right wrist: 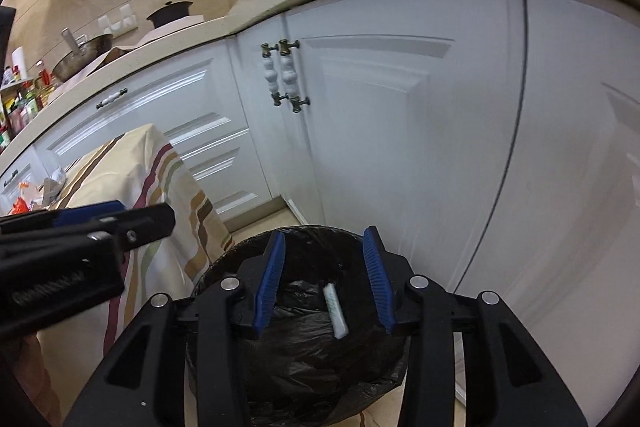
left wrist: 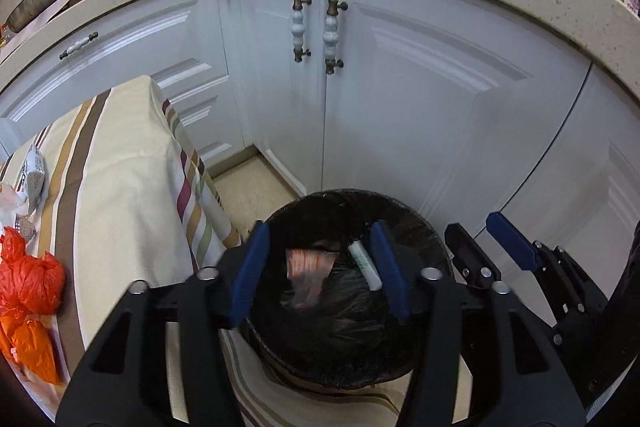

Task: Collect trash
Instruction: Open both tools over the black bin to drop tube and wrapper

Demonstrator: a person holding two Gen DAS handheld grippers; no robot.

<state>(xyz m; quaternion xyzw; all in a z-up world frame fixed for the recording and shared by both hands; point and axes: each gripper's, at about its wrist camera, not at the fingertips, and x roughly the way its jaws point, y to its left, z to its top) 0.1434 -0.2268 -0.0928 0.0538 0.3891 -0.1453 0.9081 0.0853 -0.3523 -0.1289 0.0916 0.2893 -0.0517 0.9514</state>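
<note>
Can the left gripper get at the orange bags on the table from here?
Probably yes. The left gripper hangs open and empty over the trash bin, and the orange bags lie uncovered on the striped tablecloth to its left, nothing between.

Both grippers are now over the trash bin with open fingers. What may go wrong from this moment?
1. The left gripper and right gripper hang close together above the bin; pulling back, they might knock each other.
2. The tablecloth drapes beside the bin's rim; the left gripper could snag it going back.
3. Orange bags and wrappers sit near the table edge; a tugged cloth may spill them onto the floor.
</note>
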